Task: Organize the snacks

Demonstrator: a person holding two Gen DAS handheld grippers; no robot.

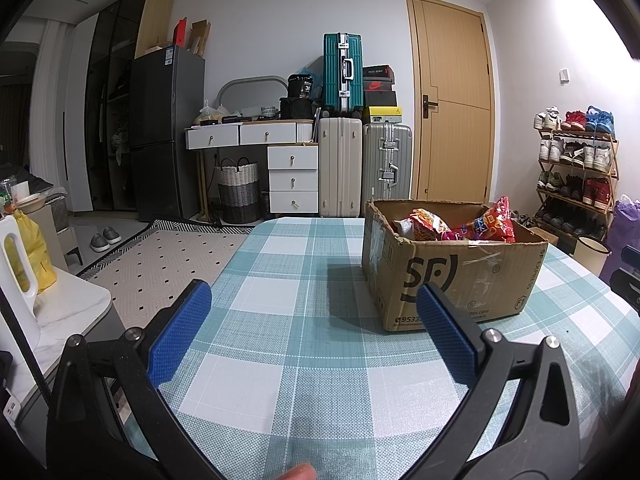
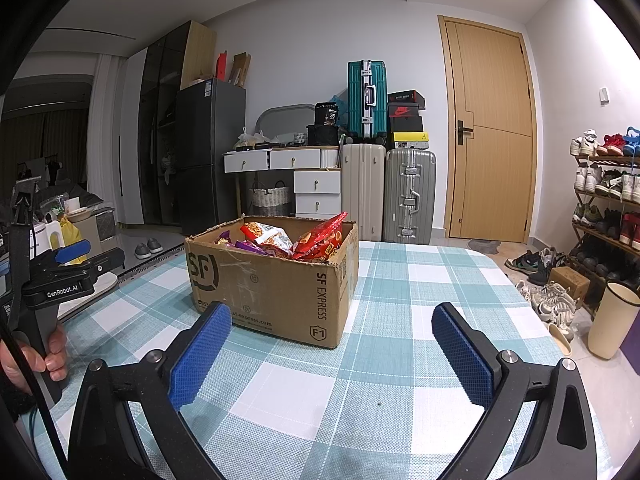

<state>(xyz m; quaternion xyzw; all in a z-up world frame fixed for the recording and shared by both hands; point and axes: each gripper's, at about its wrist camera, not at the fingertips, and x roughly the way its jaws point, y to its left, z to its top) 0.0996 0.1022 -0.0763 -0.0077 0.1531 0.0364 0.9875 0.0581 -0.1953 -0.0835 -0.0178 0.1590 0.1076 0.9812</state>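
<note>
The cardboard box (image 2: 276, 276) of snacks (image 2: 296, 240) stands on the checked tablecloth (image 2: 392, 360), its flaps open, with bright red, orange and purple packets heaped inside. Both claws stand released with nothing between the blue pads. The right gripper (image 2: 332, 320) hovers low over the cloth with the box just ahead and to its left. The left gripper (image 1: 316, 300) sits on the box's other side (a person's hand (image 2: 48, 356) grips its handle in the right view), the box ahead and to its right. Bare cloth lies between each claw and the box. Behind the table stand suitcases (image 2: 384, 184), a white drawer unit (image 2: 304, 180), a dark fridge (image 2: 208, 152) and a wooden door (image 2: 492, 136). A shoe rack (image 2: 612, 200) fills the right side, with loose shoes (image 2: 548, 292) and a cream bin (image 2: 612, 320) on the floor just beside the table.
</note>
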